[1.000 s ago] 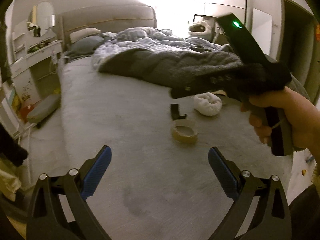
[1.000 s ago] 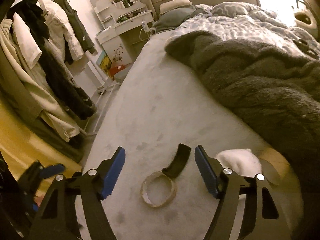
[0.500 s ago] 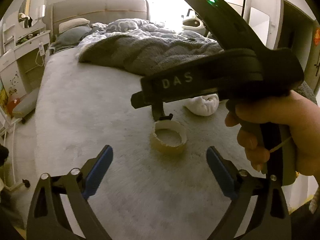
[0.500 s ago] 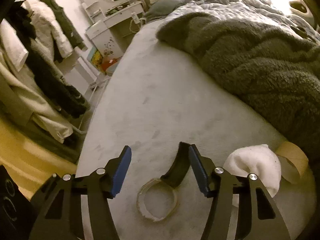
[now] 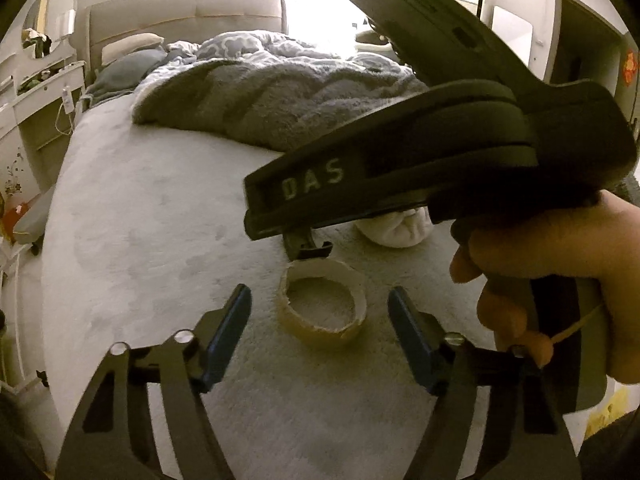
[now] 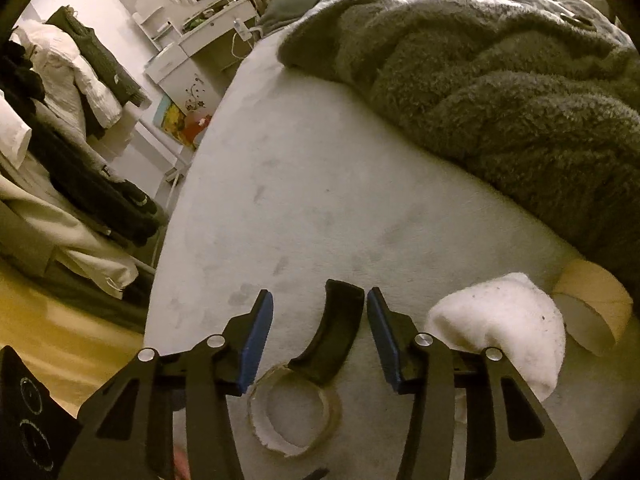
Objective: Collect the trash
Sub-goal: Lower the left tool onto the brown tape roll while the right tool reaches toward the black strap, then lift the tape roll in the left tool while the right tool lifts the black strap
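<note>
A cardboard tape ring lies flat on the grey bedsheet, between the fingers of my left gripper. The left jaws are closing, and both blue pads stand clear of the ring. Just beyond the ring lies a curved black plastic piece. My right gripper straddles it with jaws closing; the right pad is nearly against it and the left pad is well off. The same ring shows under the right gripper. The right gripper's black body and the hand holding it fill the right of the left wrist view.
A white balled-up wad and a second cardboard ring lie to the right. A fluffy grey blanket covers the far side of the bed. Hung clothes and a white dresser stand beyond the bed's left edge.
My left gripper has come forward and down to the tape ring and narrowed its jaws. My right gripper has sunk over the black piece, and its jaws have narrowed too.
</note>
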